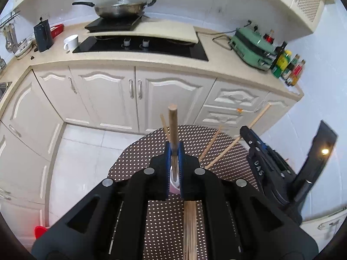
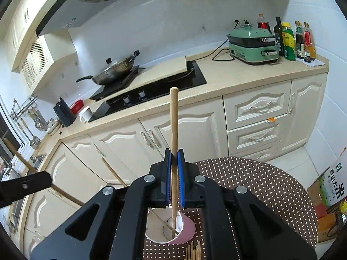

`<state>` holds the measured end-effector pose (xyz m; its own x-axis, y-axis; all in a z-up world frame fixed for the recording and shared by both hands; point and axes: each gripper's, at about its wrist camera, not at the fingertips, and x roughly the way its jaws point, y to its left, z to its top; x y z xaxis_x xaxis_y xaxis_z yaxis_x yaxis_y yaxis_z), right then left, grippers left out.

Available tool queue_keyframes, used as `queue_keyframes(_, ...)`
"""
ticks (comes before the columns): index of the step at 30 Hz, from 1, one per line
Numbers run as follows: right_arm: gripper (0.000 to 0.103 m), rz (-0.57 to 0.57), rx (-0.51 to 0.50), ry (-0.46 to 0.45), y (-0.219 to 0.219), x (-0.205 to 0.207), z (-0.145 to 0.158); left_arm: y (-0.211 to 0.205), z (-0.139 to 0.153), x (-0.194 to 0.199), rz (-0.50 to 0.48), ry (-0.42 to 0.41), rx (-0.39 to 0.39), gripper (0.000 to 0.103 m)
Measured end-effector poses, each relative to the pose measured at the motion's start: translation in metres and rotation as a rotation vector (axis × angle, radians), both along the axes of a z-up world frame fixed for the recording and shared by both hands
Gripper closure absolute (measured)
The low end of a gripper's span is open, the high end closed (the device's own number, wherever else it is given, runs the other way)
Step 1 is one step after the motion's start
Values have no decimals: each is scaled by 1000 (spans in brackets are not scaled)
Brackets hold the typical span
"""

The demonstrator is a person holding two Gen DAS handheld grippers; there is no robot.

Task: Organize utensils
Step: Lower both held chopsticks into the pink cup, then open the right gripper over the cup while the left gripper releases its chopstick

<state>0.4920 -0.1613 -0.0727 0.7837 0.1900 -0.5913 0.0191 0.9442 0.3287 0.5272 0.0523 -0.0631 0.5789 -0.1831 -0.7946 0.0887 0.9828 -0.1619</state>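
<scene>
- The round worktop (image 2: 271,186) with its brown polka-dot cloth carries everything; a pink cup (image 2: 184,230) with a white inside stands on it, just below the right gripper (image 2: 174,169) in the right wrist view.
- The right gripper has its jaws closed tight on a single wooden chopstick (image 2: 174,125), held nearly upright with its lower end already inside the cup near the bottom. To finish well, I judge it best to keep the stick vertical, lower it until the tip rests, then open the jaws only slightly so it leans gently on the rim instead of tipping the light cup.
- The left gripper (image 1: 174,158) likewise has its jaws shut on a darker chopstick (image 1: 173,130), its tip over the same cup. It should wait, well clear of the right one, to avoid a clash at the rim.
- Other chopsticks (image 1: 227,149) already lean out of the cup; steer around them.
- A loose bundle of chopsticks (image 2: 194,252) lies on the cloth just beside the cup, left to sort.
</scene>
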Motion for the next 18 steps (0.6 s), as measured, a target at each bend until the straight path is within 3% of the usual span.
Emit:
queue_keyframes(6,98,22,-17,47,9,1,-19,-7,-29,12,-11,63,12,96)
queue_keyframes(18,98,31,-12,139,12,13,-52,-13,-82,30,-66,147,-42,96)
